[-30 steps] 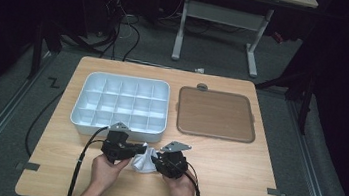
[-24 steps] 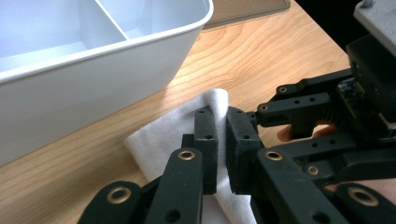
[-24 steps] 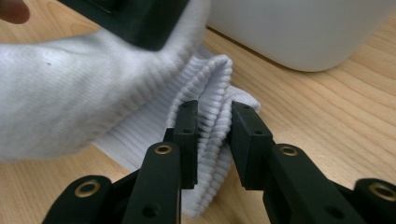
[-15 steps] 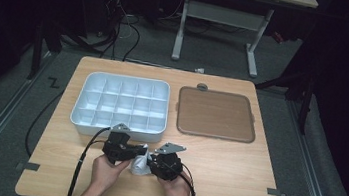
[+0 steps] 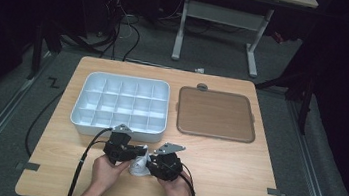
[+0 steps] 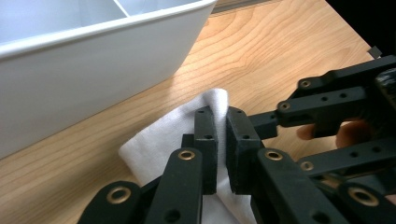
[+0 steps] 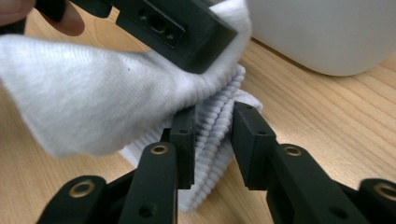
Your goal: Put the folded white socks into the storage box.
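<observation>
Shifted slightly left since the earlier frame: right hand-held gripper [image 5: 150, 164], jaws just opened a little around the ribbed cloth [image 5: 139, 164] fold, low centre. Left hand-held gripper [image 5: 136, 153] clamped narrow on its upper edge, fold running away between both.

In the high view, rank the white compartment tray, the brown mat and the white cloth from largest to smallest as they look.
1. White compartment tray and brown mat: they look nearly alike in area, so no firm order between them.
2. White cloth: clearly smallest, bunched between the two grippers and partly hidden by them.
</observation>
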`<state>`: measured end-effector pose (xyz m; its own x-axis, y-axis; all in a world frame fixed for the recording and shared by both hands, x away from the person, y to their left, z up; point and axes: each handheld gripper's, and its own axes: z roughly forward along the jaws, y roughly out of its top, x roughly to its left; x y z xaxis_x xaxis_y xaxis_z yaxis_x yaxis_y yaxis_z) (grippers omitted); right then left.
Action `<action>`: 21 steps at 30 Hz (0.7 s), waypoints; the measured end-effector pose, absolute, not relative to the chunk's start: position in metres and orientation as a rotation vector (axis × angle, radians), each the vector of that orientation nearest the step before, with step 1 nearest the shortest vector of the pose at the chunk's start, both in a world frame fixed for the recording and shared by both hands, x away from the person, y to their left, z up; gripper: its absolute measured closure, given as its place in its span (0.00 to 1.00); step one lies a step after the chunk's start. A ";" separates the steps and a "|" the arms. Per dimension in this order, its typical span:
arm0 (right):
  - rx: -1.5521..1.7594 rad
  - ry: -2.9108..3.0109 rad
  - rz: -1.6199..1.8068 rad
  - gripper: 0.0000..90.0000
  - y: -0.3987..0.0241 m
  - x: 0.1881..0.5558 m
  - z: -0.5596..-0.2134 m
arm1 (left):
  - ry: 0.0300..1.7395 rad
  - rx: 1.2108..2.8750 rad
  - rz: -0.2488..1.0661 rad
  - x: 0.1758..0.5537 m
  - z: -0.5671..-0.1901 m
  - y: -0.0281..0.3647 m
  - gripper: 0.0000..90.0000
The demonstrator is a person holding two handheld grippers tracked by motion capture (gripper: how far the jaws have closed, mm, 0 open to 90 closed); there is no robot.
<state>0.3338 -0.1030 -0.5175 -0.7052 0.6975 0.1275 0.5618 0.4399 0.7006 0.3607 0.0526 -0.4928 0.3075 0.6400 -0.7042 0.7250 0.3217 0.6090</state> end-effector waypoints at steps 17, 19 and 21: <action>1.095 2.490 1.114 0.73 -0.113 0.318 -0.521 | 1.379 1.397 -0.039 0.361 -0.503 0.050 0.94; 1.087 2.492 1.100 0.73 -0.112 0.318 -0.524 | 1.380 1.393 -0.036 0.362 -0.503 0.050 0.94; 1.086 2.494 1.100 0.73 -0.113 0.319 -0.525 | 1.380 1.389 -0.027 0.363 -0.504 0.049 0.94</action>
<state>0.3193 -0.1128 -0.5249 -0.7073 0.6999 0.0993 0.5454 0.4509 0.7066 0.3631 0.0494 -0.5040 0.3155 0.6761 -0.6658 0.7013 0.3066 0.6436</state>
